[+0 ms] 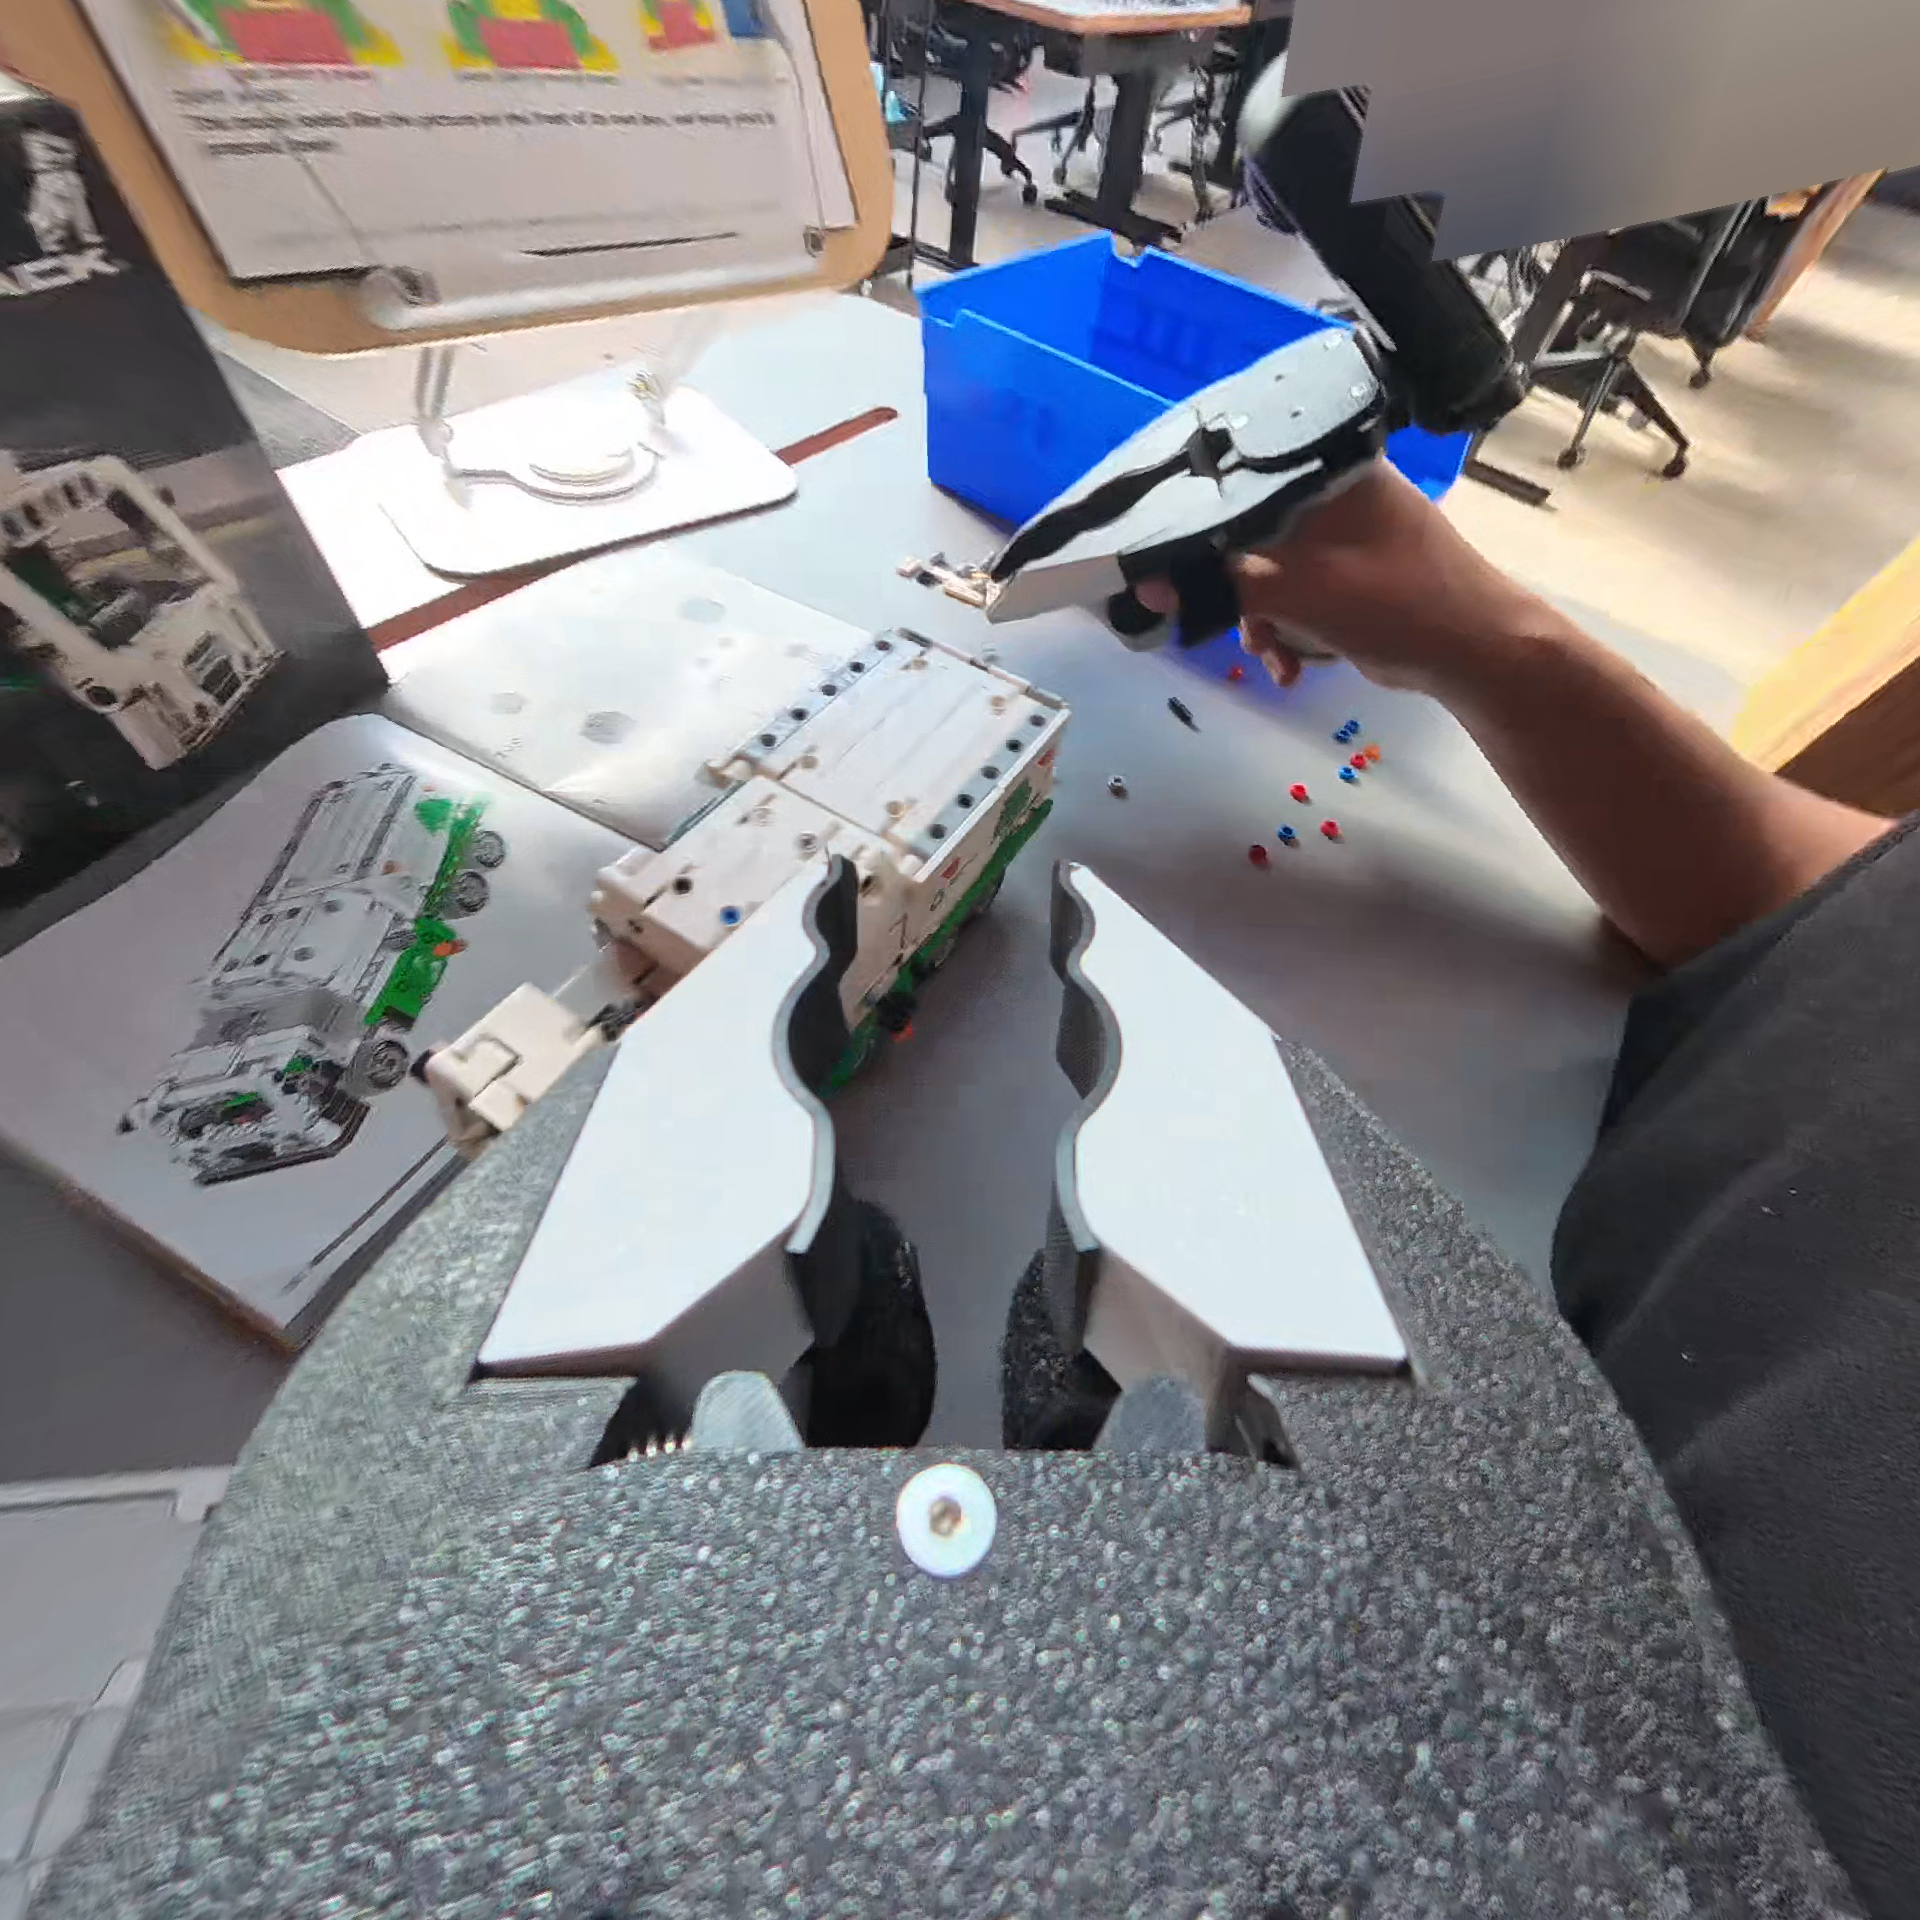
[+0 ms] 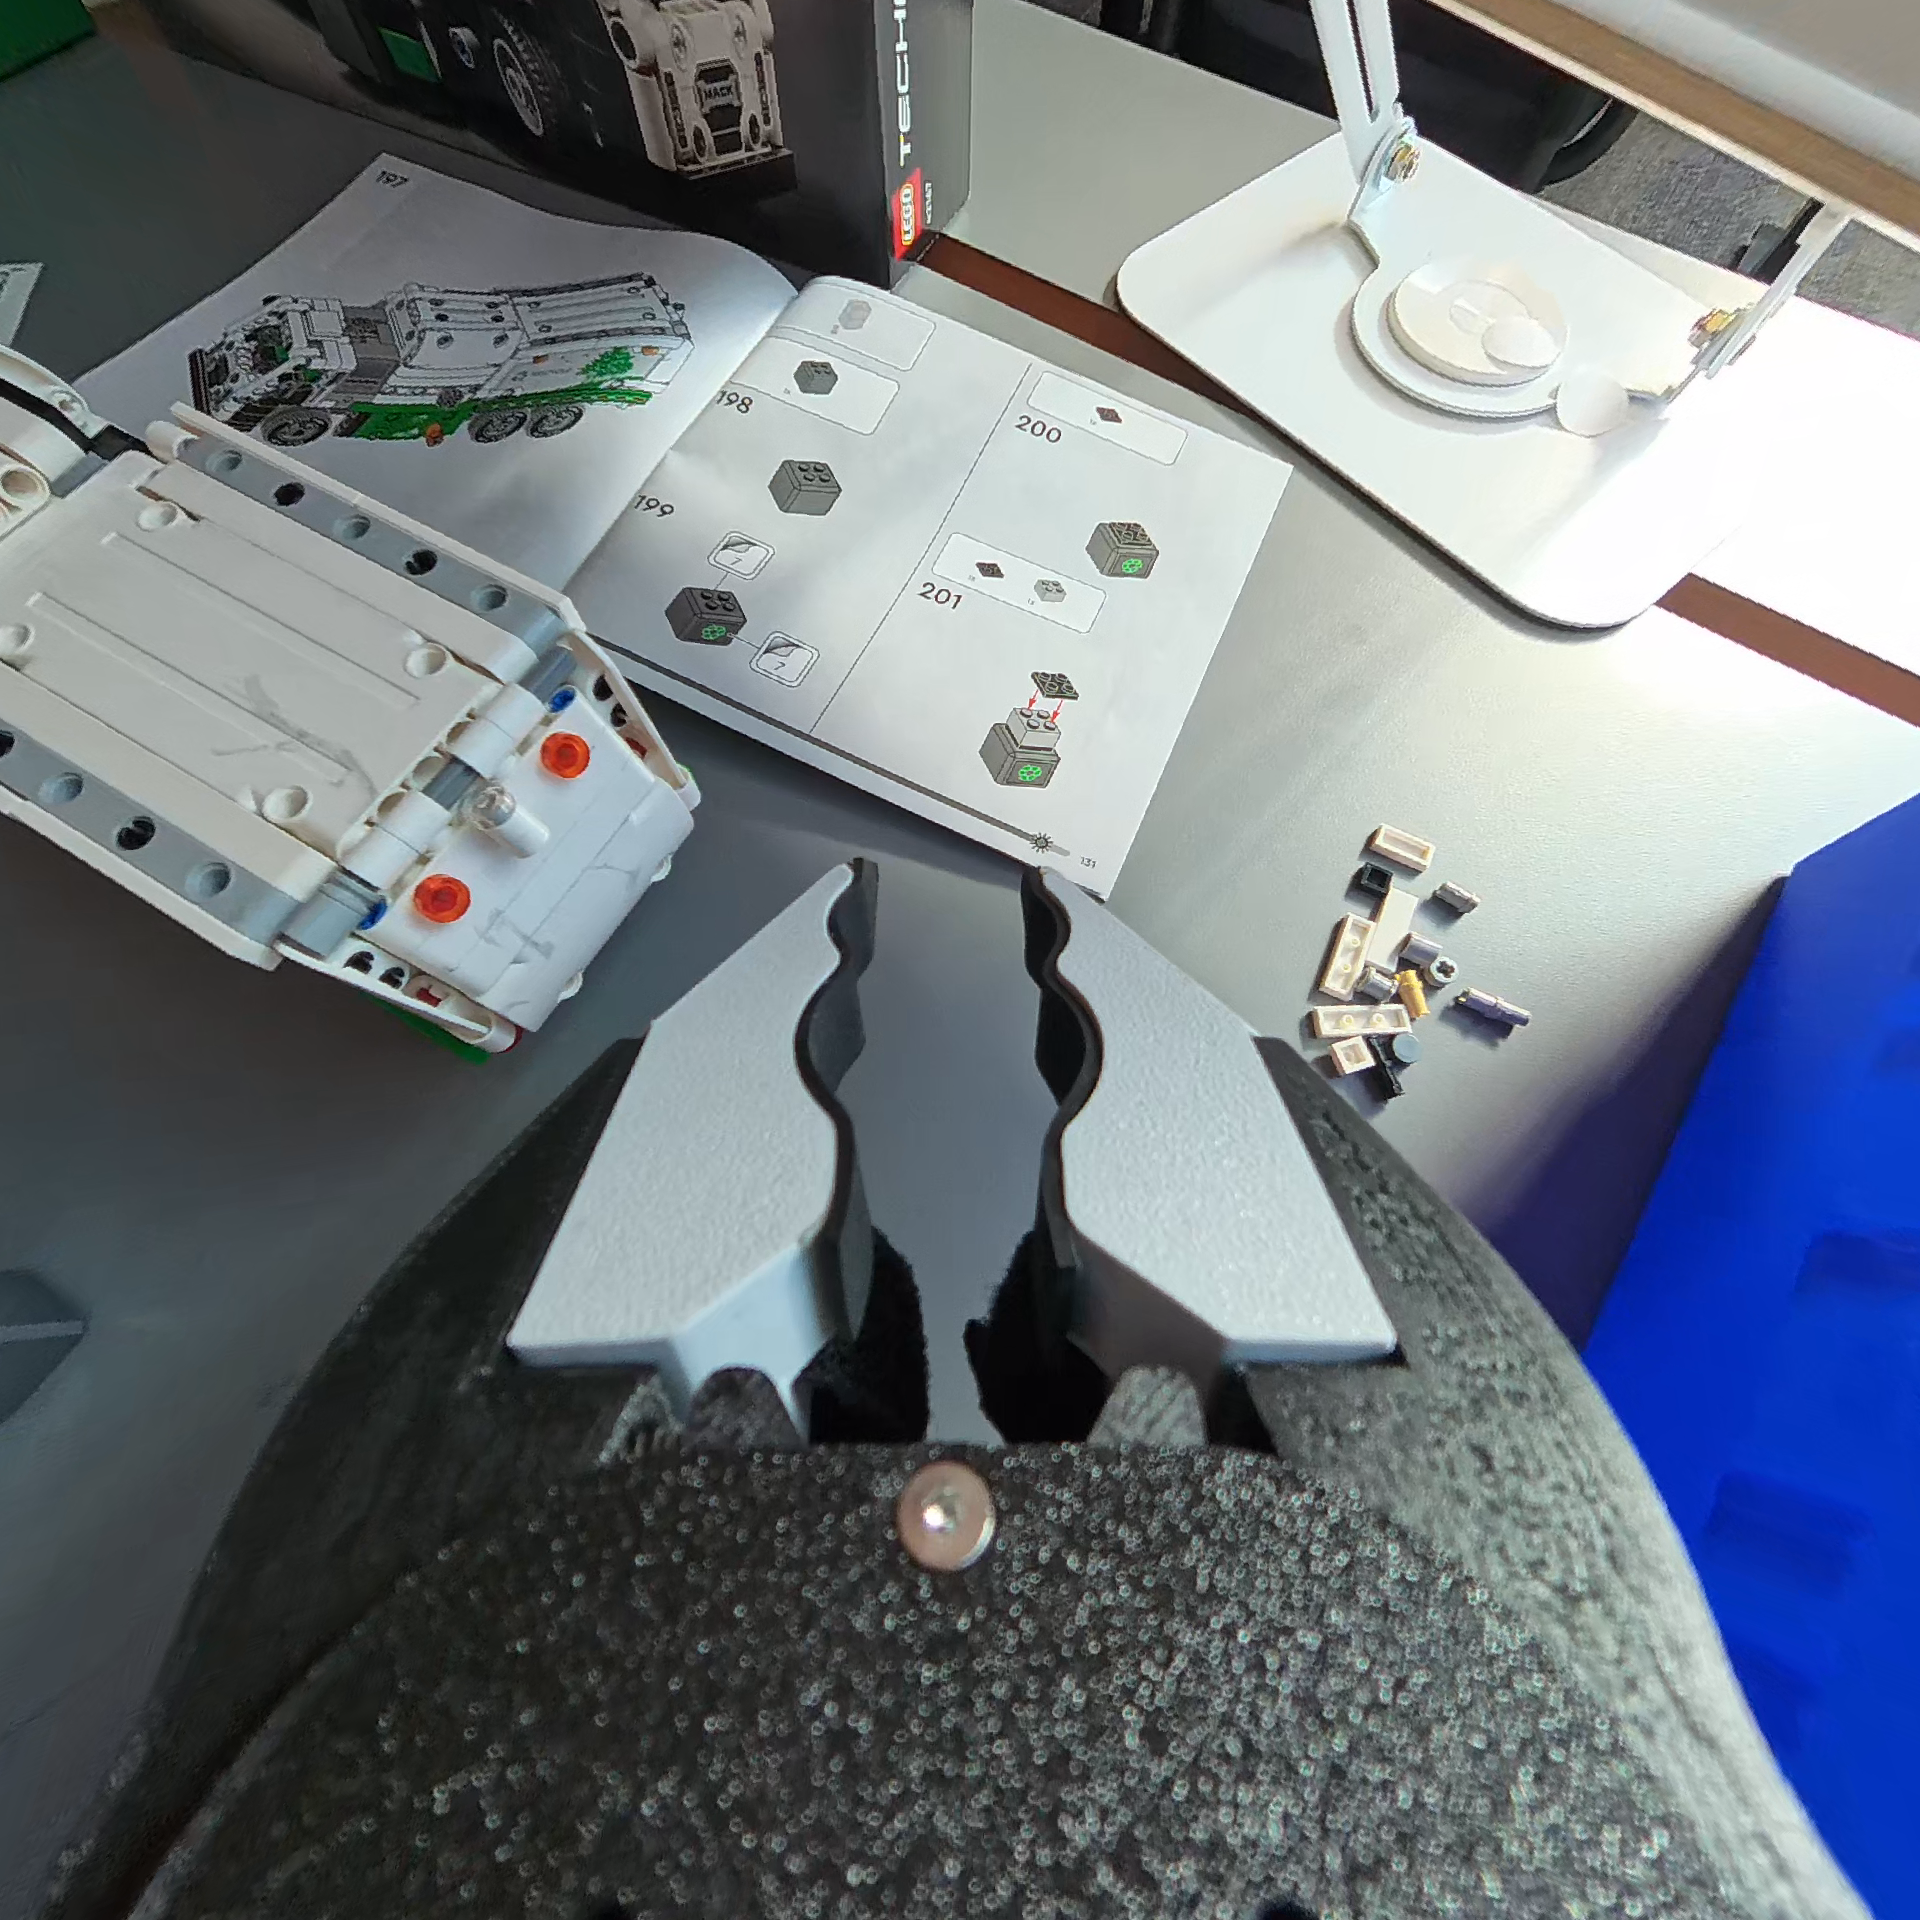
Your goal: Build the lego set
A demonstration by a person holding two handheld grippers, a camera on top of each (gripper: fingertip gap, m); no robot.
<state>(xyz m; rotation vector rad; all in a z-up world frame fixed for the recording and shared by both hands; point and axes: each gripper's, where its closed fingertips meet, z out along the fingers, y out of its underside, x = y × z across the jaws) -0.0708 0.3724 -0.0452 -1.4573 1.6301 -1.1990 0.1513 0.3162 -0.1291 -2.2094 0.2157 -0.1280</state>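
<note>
A white and green lego truck (image 1: 831,821) lies on the grey table, just beyond my left gripper (image 1: 956,894), which is open and empty. In the right wrist view the truck's rear end (image 2: 312,748) with orange lights is at the left. My right gripper (image 2: 940,894) is open and empty above bare table, between the truck and a small pile of white, grey and black pieces (image 2: 1392,966). In the left wrist view the right gripper (image 1: 997,592) hovers by that pile (image 1: 940,574). The open instruction booklet (image 2: 914,582) lies behind.
A blue bin (image 1: 1101,364) stands at the far right, also in the right wrist view (image 2: 1787,1195). Small red, blue and orange pins (image 1: 1309,790) are scattered to the right. A white stand base (image 2: 1455,395), a clipboard with sheets (image 1: 499,156) and the set's black box (image 1: 114,520) stand behind.
</note>
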